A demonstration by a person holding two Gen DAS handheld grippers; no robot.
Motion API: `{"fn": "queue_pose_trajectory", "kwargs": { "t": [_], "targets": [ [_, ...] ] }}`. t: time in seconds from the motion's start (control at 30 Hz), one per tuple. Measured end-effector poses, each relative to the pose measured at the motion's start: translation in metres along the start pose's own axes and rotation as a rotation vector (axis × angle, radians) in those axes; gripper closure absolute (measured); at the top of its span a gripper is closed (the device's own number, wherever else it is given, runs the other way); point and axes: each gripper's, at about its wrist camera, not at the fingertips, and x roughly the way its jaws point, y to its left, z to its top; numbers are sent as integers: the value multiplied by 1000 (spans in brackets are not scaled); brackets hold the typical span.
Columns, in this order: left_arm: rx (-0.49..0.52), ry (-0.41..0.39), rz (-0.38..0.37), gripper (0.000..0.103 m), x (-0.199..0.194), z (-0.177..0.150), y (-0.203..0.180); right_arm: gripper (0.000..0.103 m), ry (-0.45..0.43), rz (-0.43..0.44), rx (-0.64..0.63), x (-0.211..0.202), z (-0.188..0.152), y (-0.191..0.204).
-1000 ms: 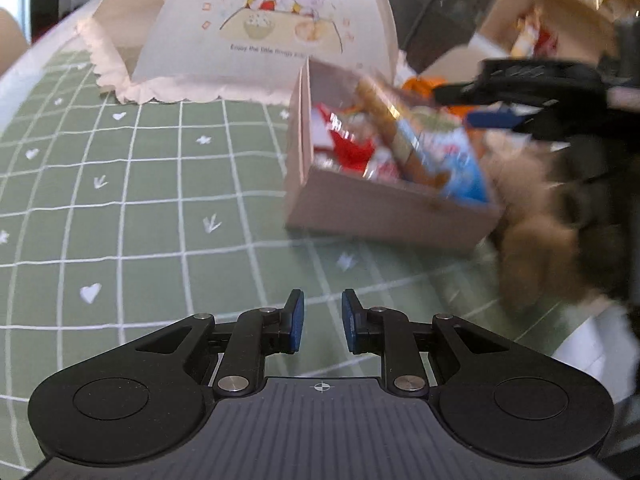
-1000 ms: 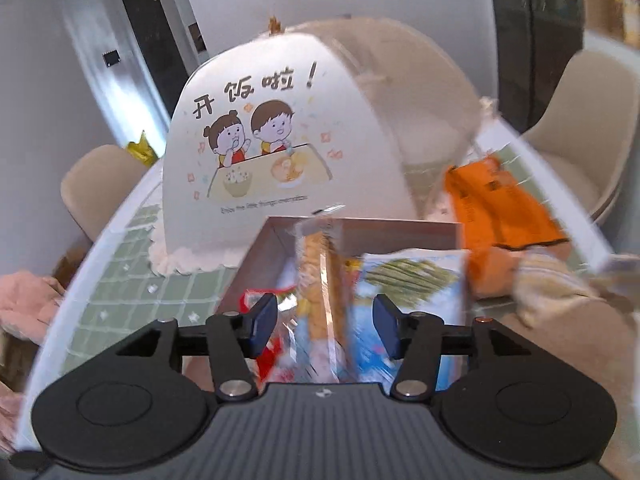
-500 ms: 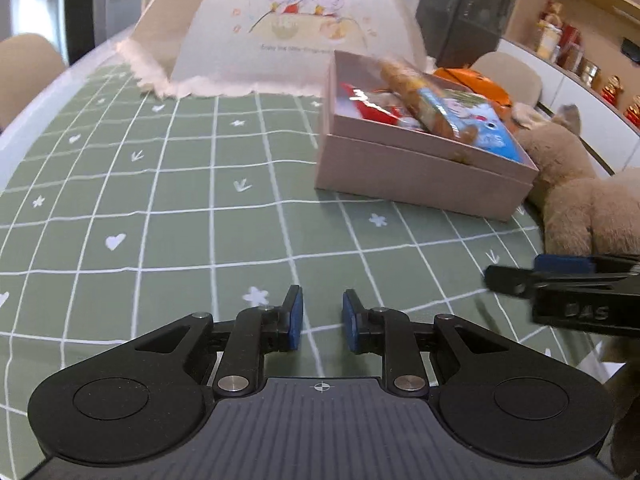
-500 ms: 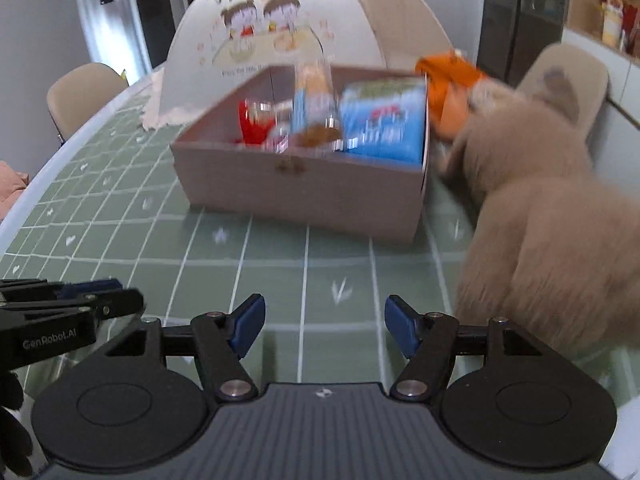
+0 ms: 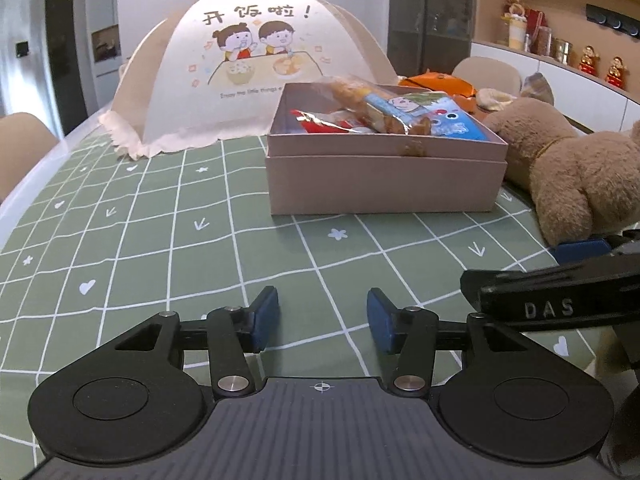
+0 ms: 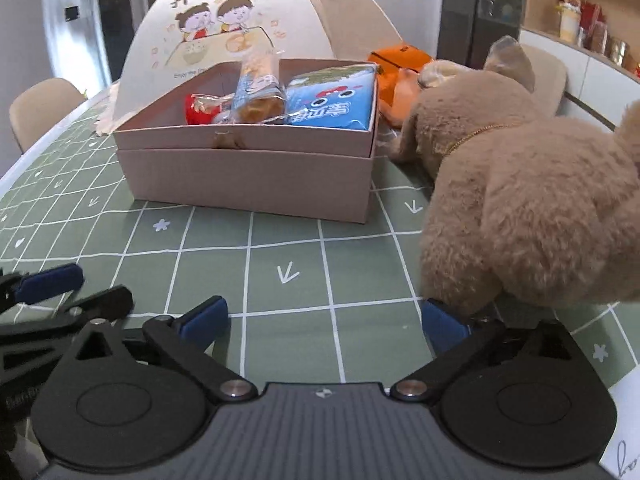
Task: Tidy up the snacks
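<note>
A pink cardboard box (image 5: 384, 176) stands on the green checked tablecloth; it also shows in the right wrist view (image 6: 248, 176). It holds a blue snack bag (image 6: 336, 100), a clear-wrapped biscuit pack (image 6: 258, 92) and a red packet (image 6: 200, 108). My left gripper (image 5: 323, 318) is open and empty, low over the cloth in front of the box. My right gripper (image 6: 324, 320) is open wide and empty, to the right of the left one, its right finger next to the plush bear.
A brown plush bear (image 6: 520, 200) lies right of the box. A domed food cover (image 5: 252, 76) with a cartoon print stands behind the box. An orange item (image 6: 400, 64) lies behind the bear. Chairs stand around the table.
Both grippers pulled back from the box toward the table's near edge. The left gripper opened from nearly shut; the right one opened wider. The snacks stay in the box.
</note>
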Motion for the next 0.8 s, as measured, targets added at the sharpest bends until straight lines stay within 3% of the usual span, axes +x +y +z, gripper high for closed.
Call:
{"fn": "queue_pose_trajectory", "kwargs": {
  "t": [0.2, 0.8],
  "targets": [
    [-6, 0, 13, 49, 3, 2, 0, 0, -76, -7, 4, -4, -11, 0],
    [-17, -3, 5, 49, 2, 1, 2, 0, -85, -10, 12, -4, -11, 0]
  ]
}}
